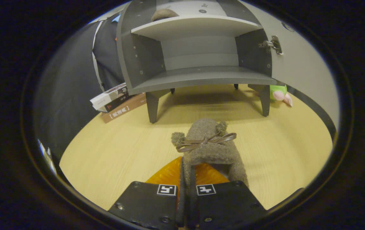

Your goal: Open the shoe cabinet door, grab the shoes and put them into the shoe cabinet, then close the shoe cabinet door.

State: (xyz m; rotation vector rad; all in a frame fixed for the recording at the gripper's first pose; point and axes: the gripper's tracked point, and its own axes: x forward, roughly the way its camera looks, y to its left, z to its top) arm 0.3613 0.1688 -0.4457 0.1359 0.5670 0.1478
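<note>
Grey laminate forms the single shoe cabinet, standing on short legs on the pale wooden floor with its door swung wide to the right. Two shelves show inside; on the upper one rests one fuzzy brown shoe, partly hidden by the shelf edge. Left of the cabinet, a small stack of books lies on the floor, at least three of them. Right of the cabinet, by its front leg, sits one green-and-pink plush toy. Just ahead of the gripper, a second fuzzy brown slipper, trimmed with a thin bow, points its toe away toward the cabinet, its long axis running along the fingers. Those fingers are drawn close together, pinching the slipper's heel wall between them.
</note>
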